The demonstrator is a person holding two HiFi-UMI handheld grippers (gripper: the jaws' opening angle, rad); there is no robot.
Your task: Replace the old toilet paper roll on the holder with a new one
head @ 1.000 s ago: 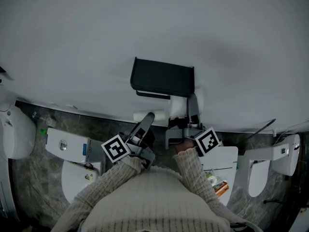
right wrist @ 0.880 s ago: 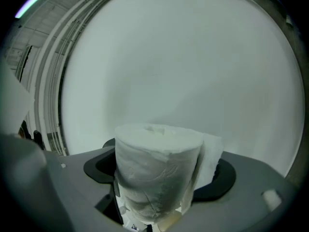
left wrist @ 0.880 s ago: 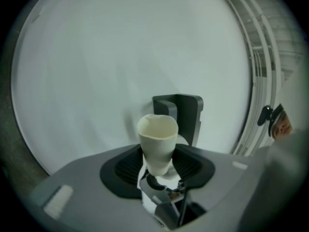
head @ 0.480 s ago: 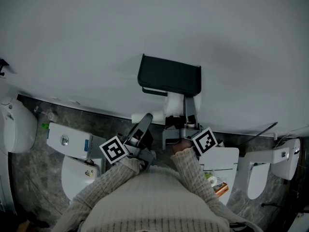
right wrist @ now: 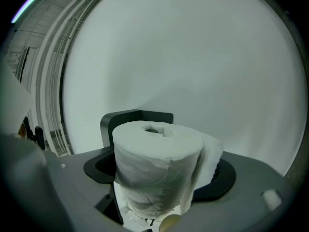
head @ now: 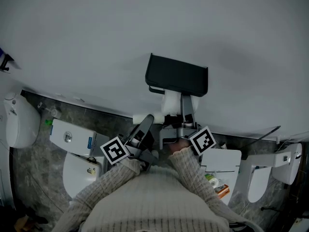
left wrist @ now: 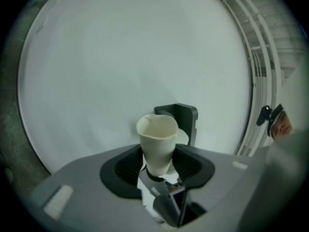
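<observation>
A black toilet paper holder (head: 177, 76) hangs on the white wall. My right gripper (head: 186, 112) is shut on a full white toilet paper roll (head: 172, 103), which it holds just under the holder. In the right gripper view the roll (right wrist: 157, 166) stands upright between the jaws, with the holder (right wrist: 126, 121) close behind it. My left gripper (head: 145, 121) is to the left and lower, shut on an empty cardboard tube (head: 140, 117). The left gripper view shows that tube (left wrist: 157, 141) pinched upright, with the holder (left wrist: 183, 117) beyond it.
A toilet (head: 19, 124) is on the grey marble floor at the left. Next to it is a white box (head: 72, 138), and another white fixture (head: 263, 173) is at the right. A white rail (left wrist: 256, 71) runs along the wall's right side.
Both grippers have shifted sideways with their loads. The full roll, which was under the holder's right end, is now under its middle. Both grips are unchanged.
</observation>
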